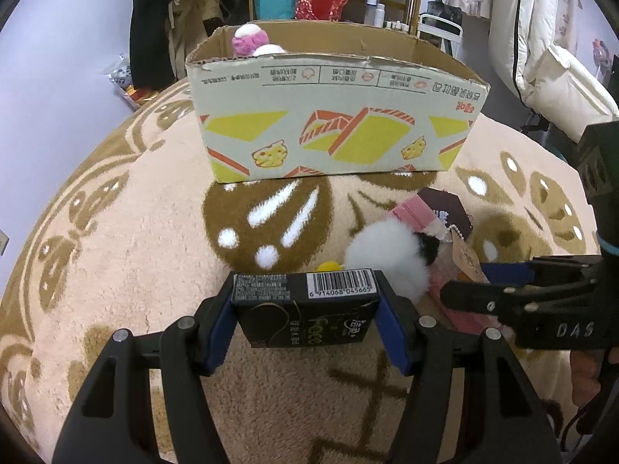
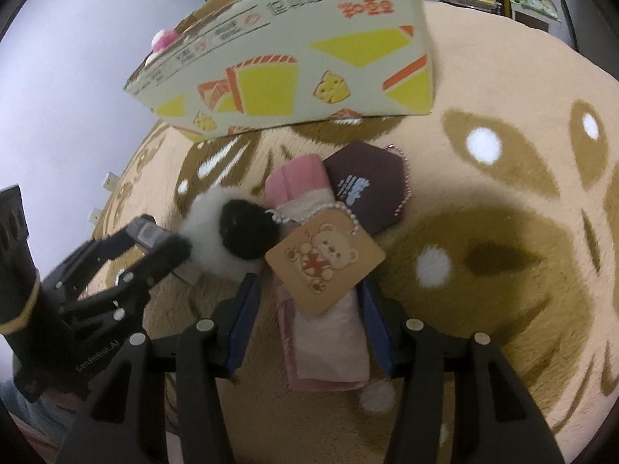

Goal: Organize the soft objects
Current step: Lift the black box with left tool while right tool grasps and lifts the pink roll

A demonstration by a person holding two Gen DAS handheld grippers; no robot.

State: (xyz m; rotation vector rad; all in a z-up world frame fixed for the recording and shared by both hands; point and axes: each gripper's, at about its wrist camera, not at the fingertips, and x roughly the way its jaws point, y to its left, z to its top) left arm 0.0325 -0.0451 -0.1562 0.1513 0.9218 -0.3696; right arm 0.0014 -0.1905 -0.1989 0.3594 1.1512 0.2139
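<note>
in the left wrist view, the left gripper [image 1: 305,324] pinches a black tissue pack [image 1: 305,311] by its two short sides, both blue pads pressed against it, held above the rug [image 1: 116,255]. the carton [image 1: 332,116] stands on the rug beyond the pack, open at the top, with a pink-and-white plush [image 1: 250,38] showing over its far left corner. nearer than the carton and to its right lies a white pompom [image 1: 387,259] with a black patch, a pink cloth [image 1: 416,212] and a dark hexagonal pouch [image 1: 448,208]. the right gripper [image 1: 491,286] reaches in from the right edge, toward the pompom.

in the right wrist view, the right gripper [image 2: 309,301] straddles the pink cloth [image 2: 329,344], which lies on the rug [image 2: 483,270] in front of the carton [image 2: 294,62]. its pads stand either side of the cloth; whether they press it cannot be told. a brown bear tag [image 2: 325,263] rests on the cloth between the fingers. the pompom [image 2: 228,228] sits left of the cloth, the pouch [image 2: 367,189] nearer the carton. the left gripper [image 2: 154,239] shows at the left, fingertips by the pompom.
</note>
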